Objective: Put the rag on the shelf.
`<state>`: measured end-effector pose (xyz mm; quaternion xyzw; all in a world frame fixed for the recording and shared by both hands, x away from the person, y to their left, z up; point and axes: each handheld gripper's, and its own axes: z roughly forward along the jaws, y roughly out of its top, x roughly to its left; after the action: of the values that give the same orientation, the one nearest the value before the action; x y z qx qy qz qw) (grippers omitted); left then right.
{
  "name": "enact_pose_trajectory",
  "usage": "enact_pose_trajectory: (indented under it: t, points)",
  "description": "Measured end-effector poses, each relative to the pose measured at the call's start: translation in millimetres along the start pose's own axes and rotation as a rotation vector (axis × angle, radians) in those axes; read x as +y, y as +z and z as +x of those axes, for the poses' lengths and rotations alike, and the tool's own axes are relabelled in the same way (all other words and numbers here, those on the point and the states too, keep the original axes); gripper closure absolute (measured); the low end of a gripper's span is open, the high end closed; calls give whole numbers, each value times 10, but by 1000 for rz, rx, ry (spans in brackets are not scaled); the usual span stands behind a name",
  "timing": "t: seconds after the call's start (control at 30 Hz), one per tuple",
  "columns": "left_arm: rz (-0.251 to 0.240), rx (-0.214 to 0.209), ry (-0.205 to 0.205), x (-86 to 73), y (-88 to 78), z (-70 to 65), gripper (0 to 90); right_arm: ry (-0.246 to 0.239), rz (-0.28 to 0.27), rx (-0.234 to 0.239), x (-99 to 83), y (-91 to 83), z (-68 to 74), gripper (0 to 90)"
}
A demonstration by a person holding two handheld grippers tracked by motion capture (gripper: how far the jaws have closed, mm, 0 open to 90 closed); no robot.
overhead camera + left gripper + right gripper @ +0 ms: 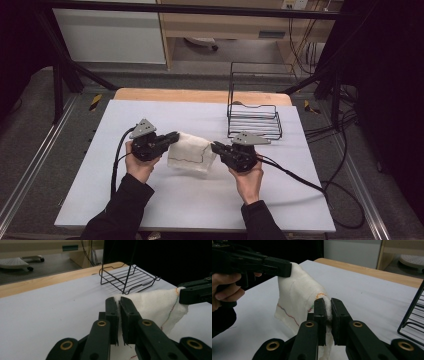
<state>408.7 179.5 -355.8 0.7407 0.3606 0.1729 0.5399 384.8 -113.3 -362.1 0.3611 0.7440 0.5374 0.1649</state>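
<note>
A soft white cloth (190,152) of loose, gauzy weave, stitched with a thin wavy line of coloured thread, hangs between the two grippers above the white table (150,205). The left gripper (172,136) pinches one upper corner between its flat black fingers (111,312); the right gripper (216,147) pinches the other corner likewise. The cloth's long axis runs from gripper to gripper, its lower edge drooping toward the table. A black wire rack (254,120) stands behind.
</note>
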Motion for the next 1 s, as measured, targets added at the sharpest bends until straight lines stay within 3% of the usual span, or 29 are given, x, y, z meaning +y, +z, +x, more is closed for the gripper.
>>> enact_pose_trajectory:
  t: [0.37, 0.7, 1.0]
  points:
    - [-62, 0, -4, 84, -101, -78, 847, -50, -23, -11, 169, -126, 52, 839]
    - [-117, 7, 7, 147, -179, -138, 848, -63, -57, -1, 235, -189, 69, 839]
    - [-167, 7, 4, 235, -259, -190, 848, -86, -120, 1, 339, -283, 110, 840]
